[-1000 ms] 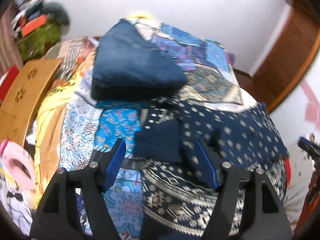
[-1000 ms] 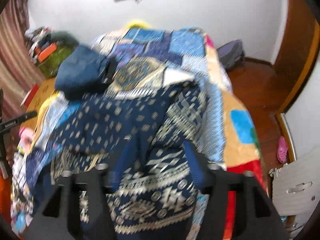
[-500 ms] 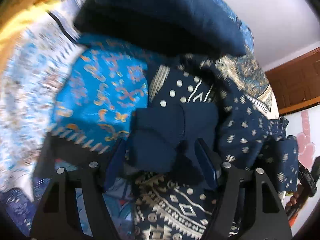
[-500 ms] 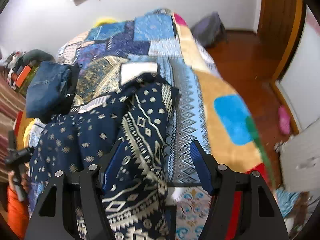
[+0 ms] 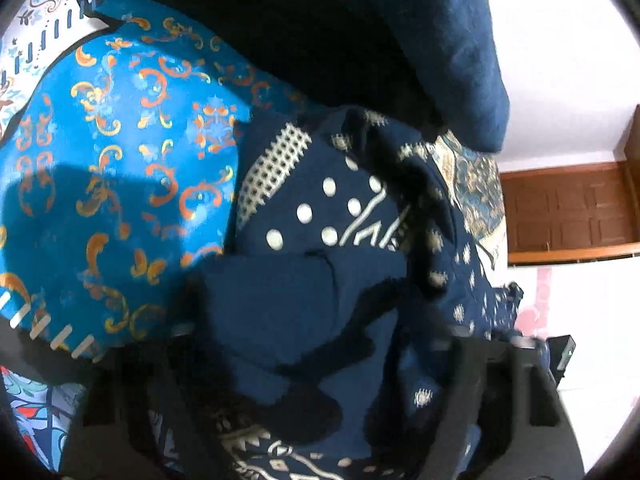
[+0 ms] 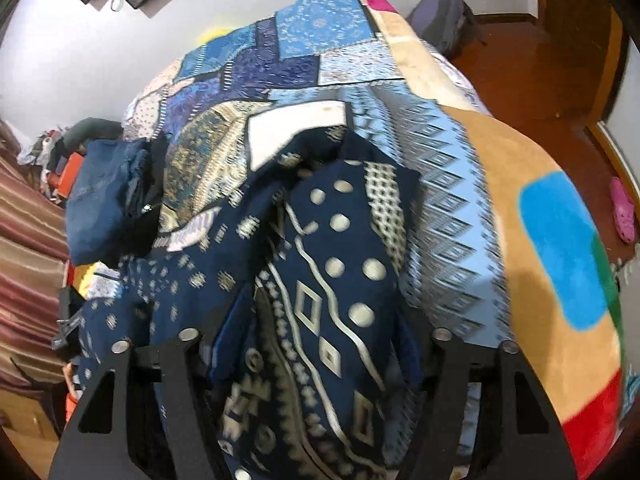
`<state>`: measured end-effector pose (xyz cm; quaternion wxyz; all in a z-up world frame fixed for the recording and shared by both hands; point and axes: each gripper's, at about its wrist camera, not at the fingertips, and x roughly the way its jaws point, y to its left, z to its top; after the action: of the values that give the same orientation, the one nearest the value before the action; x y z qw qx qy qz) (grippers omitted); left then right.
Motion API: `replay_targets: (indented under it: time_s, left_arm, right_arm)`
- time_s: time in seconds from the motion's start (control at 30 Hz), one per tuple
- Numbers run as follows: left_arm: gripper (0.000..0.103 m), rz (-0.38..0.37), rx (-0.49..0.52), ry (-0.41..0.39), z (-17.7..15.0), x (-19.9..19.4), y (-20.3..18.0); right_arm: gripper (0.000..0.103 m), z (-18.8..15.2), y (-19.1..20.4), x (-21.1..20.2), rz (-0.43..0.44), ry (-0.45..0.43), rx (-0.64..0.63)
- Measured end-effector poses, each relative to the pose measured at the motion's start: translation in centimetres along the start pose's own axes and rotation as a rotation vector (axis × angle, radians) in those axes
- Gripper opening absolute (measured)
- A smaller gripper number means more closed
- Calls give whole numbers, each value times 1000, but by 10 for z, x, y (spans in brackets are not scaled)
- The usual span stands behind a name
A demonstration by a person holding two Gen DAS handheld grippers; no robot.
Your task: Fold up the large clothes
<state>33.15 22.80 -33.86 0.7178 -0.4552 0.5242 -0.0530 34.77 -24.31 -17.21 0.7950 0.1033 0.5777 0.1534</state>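
Note:
A navy garment point(image 5: 320, 208) with cream dots and zigzag patterns lies crumpled on a patchwork quilt point(image 5: 120, 160). My left gripper point(image 5: 316, 340) points down into its plain navy fold. The jaws are closing, with bunched cloth filling the gap between the dark fingers. In the right wrist view the same garment point(image 6: 336, 264) bulges up between the blue pads point(image 6: 226, 336) of my right gripper point(image 6: 316, 344). Those jaws are closing too, with the cloth pinched between them.
A folded pile of dark blue clothes point(image 5: 400, 40) sits just beyond the garment, seen at the left point(image 6: 100, 200) in the right wrist view. The quilt point(image 6: 440, 208) drops off to a wooden floor with a pink slipper point(image 6: 624, 216) and a dark bag point(image 6: 444, 20).
Both grippers dropped from above the bed onto the garment and tilted downward. Both pairs of jaws narrowed, and cloth now fills the gaps that were open before.

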Motion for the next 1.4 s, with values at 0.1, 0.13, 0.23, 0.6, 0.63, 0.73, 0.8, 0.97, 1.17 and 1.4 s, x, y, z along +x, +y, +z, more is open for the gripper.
replay_targets:
  time_s: [0.1, 0.13, 0.23, 0.6, 0.63, 0.73, 0.8, 0.97, 1.17, 1.4]
  left_arm:
    - [28, 44, 12, -12, -1, -2, -9]
    - [21, 61, 34, -21, -1, -7, -14]
    - [17, 155, 173, -74, -11, -21, -49]
    - [14, 79, 429, -303, -45, -133, -179]
    - [14, 83, 446, -328, -44, -141, -189]
    - [14, 96, 484, -393, -37, -159, -205]
    - [14, 101, 498, -425, -26, -165, -211]
    - [14, 143, 458, -449, 19, -151, -202]
    - [15, 330, 468, -387, 76, -77, -175]
    - [23, 411, 469, -372, 106, -30, -142]
  right_arm:
    - [24, 3, 3, 4, -10, 11, -8]
    - [15, 2, 5, 0, -5, 4, -11]
    - [12, 6, 11, -16, 27, -31, -23]
    - [11, 21, 96, -89, -4, -270, -266]
    - [11, 25, 101, -94, -6, -285, -283]
    - [11, 43, 110, -106, -4, -330, -310]
    - [11, 56, 112, -106, -13, -352, -315]
    - [11, 89, 104, -77, -76, -375, -295]
    - [11, 121, 85, 12, -160, -229, -265]
    - [13, 122, 49, 77, -295, -158, -237]
